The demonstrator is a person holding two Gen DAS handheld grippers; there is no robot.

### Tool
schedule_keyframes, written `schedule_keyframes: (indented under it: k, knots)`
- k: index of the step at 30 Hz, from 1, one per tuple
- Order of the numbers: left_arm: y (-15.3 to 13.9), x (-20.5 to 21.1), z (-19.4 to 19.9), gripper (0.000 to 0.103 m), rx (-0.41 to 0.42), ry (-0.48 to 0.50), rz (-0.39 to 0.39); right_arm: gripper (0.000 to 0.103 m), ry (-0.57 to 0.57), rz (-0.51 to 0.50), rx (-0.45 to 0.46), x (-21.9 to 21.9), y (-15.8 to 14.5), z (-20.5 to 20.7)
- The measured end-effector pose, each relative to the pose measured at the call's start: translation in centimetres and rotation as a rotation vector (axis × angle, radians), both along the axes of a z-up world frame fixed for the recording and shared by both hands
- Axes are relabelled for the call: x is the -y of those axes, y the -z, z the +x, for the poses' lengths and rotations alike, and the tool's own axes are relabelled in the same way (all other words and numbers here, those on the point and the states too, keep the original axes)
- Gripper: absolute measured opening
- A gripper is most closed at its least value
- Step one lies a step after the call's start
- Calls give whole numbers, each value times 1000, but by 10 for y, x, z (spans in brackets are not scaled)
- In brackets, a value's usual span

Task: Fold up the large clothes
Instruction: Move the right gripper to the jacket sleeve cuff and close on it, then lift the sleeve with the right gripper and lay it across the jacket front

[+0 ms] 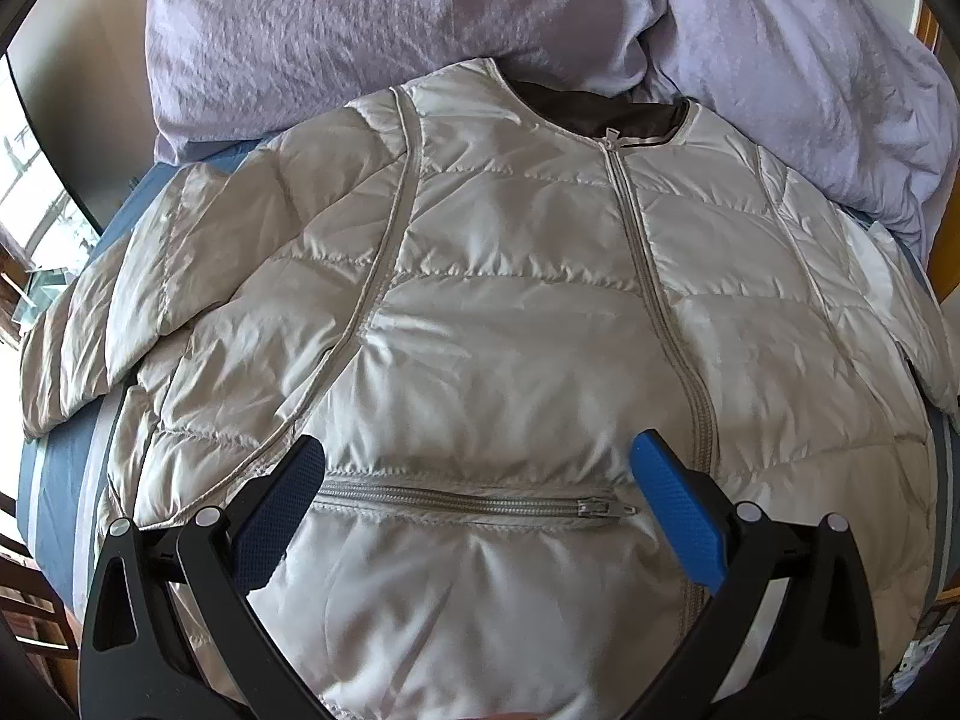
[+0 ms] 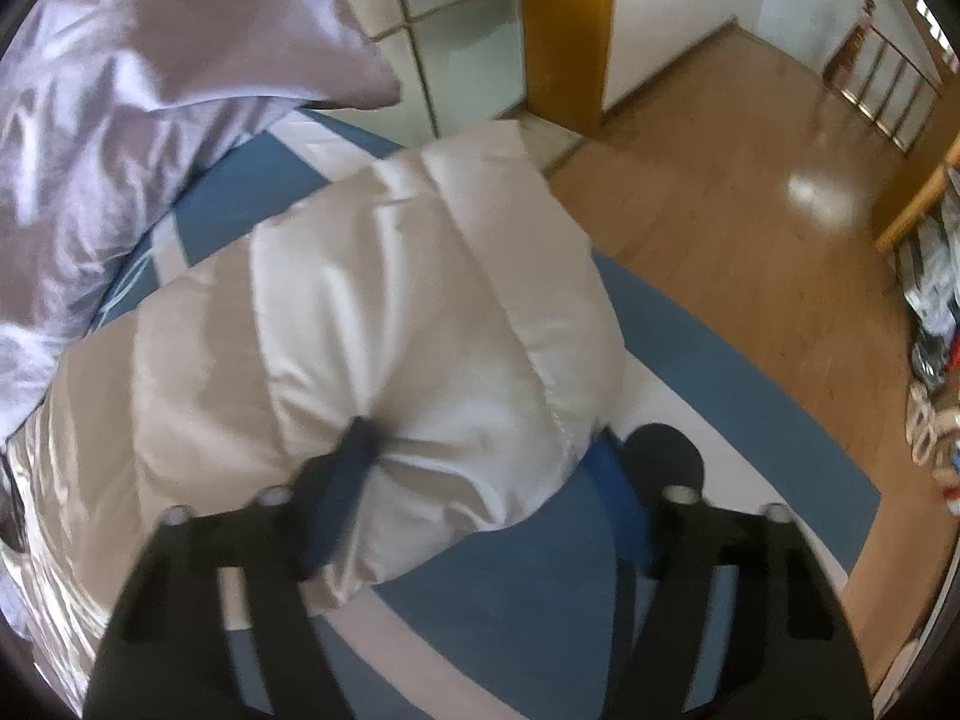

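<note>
A pale beige quilted puffer jacket (image 1: 510, 300) lies front up on the bed, zipped, with its collar at the far side and both sleeves spread out. My left gripper (image 1: 477, 444) hovers open above the lower front, its blue pads on either side of the pocket zipper (image 1: 474, 504) with nothing between them. In the right wrist view the jacket's sleeve (image 2: 390, 300) lies toward the bed edge. My right gripper (image 2: 483, 435) is shut on its cuff end. One finger (image 2: 354, 468) dents the puffy fabric and the other blue pad (image 2: 609, 474) sits against the cuff seam.
A crumpled lilac duvet (image 1: 360, 12) is heaped behind the collar and appears again as lilac bedding (image 2: 90, 120). The blue striped sheet (image 2: 510, 588) ends at the bed edge, with wooden floor (image 2: 750, 210) beyond. A yellow door frame (image 2: 564, 30) and floor clutter (image 2: 930, 330) stand further off.
</note>
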State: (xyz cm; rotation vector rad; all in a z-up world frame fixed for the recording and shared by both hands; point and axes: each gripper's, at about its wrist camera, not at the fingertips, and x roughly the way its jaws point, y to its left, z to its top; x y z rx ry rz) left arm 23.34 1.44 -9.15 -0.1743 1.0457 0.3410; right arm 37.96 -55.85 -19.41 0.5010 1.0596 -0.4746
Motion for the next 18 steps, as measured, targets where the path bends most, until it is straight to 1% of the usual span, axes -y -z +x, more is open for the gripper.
schedule_keyframes:
  k: [1,2,3,5,6,10,12,14,18]
  knots:
    - [0,-1,-1,102,0,-1,-2,48,-7,3,7,-2,-1,1]
    - [1,-2,-1,102,1,-4,-4,37,-12,12,16,-4,-2,1]
    - [1,-3,-2,102,1,-6,-6,29,-14,28,27,-5,-3,1]
    - [1,-7,-3,102,5,-10,-12,22,-9,26,40,-8,-8,0]
    - [1,-8,-4,102,6,-12,-12,20,-11,-1,49,-14,-14,1]
    - [-1,-19,-10,102,19,-33,-15,18,-62,-137,90,-39,-41,6]
    - [-2,-26,-13,102,24,-45,-21,17,-113,-184,136,-60,-61,12]
    - [-2,-33,-15,102,29,-56,-28,17,-161,-194,175,-76,-75,14]
    - [-3,-45,-20,102,37,-66,-52,17,-305,-192,257,-137,-106,28]
